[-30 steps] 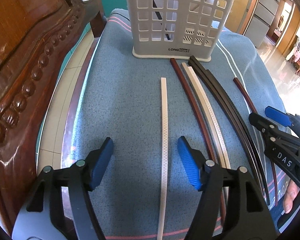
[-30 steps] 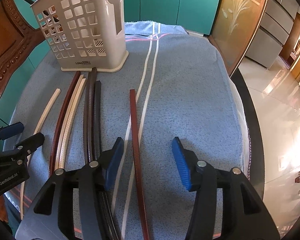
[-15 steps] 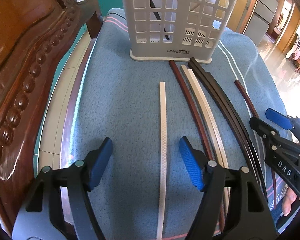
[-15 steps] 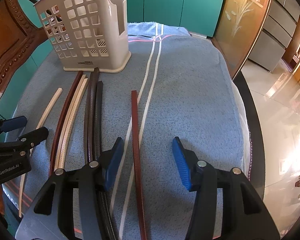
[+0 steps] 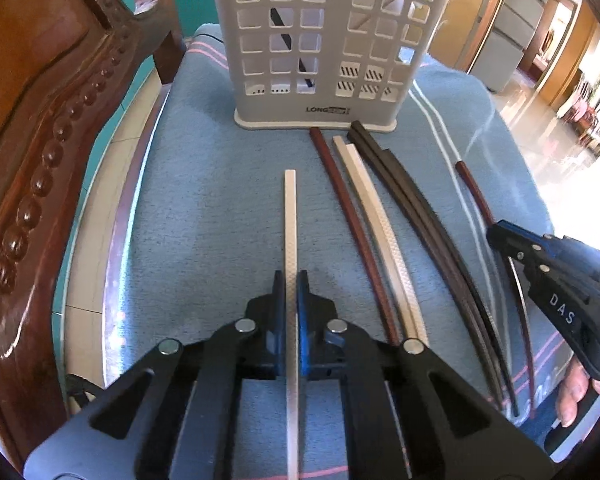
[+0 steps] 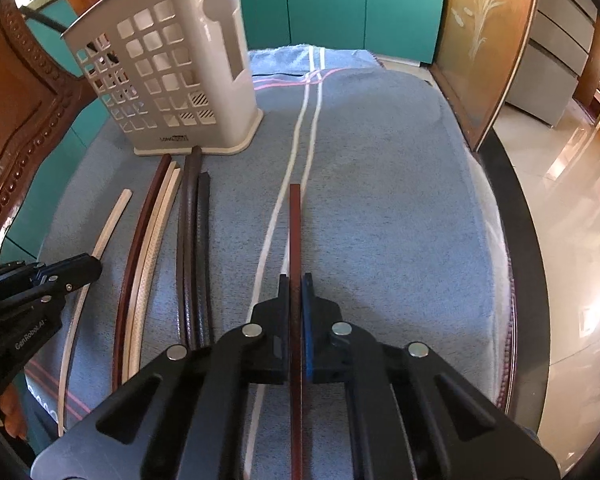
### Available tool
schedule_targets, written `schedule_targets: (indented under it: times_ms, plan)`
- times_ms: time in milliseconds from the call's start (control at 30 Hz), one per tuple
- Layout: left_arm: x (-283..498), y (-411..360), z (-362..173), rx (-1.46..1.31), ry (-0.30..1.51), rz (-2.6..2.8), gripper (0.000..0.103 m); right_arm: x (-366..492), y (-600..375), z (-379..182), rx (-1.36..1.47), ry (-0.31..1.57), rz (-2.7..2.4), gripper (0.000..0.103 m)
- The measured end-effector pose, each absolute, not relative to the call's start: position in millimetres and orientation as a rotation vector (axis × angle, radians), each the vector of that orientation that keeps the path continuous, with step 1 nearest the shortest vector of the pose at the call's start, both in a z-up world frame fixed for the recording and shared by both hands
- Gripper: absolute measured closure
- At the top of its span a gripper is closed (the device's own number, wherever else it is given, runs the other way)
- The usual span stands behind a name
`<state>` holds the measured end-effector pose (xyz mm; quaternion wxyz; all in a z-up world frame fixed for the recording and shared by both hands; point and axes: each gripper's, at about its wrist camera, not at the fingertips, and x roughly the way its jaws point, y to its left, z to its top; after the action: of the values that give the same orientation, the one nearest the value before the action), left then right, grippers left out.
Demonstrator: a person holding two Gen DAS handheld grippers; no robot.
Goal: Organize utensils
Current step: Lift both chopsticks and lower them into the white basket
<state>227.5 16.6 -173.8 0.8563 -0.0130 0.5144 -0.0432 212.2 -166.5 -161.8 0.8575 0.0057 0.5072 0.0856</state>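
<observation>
Gripping slim textured white chopstick [image 5: 290,216]

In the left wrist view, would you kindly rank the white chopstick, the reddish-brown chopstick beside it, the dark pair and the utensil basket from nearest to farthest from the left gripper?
1. White chopstick: clamped between the pads of the left gripper.
2. Reddish-brown chopstick: just right of it on the towel.
3. Dark pair: further right, past the two cream chopsticks.
4. Utensil basket: straight ahead, at the far end.
</observation>
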Motion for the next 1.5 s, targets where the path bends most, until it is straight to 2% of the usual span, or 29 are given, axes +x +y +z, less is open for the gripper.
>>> schedule_targets:
  times_ms: [233, 567, 833, 1000, 1167, 1500]
  plan:
    - [206.4, 13.8, -123.3, -0.022, 0.944, -0.082, 0.097, 193.0, -179.0, -110.3, 0.022, 0.922, 0.187, 0.097]
    - [174.1, 27.7, 6.0, -0.081, 0.647, -0.126, 0.097, 164.8, -187.1, -5.4, 0.052, 0.693, 0.287, 0.096]
    - [179.6, 34.7, 87.9, -0.045, 0.473, -0.127, 0.097, 188.0, -178.8, 76.7, 0.123, 0.498, 0.387, 0.096]
    - [207.6, 43.2, 132.0, -0.152, 0.306, -0.052, 0.097, 219.9, -175.3, 110.3, 0.223, 0.313, 0.36, 0.096]
    - [251.2, 50.9, 122.5, -0.256, 0.26, 0.025, 0.097, 251.9, -163.5, 90.3, 0.24, 0.296, 0.299, 0.096]
    - [297.7, 39.8, 43.3, -0.205, 0.402, 0.073, 0.096, 270.9, -138.3, 33.3, 0.185, 0.425, 0.288, 0.097]
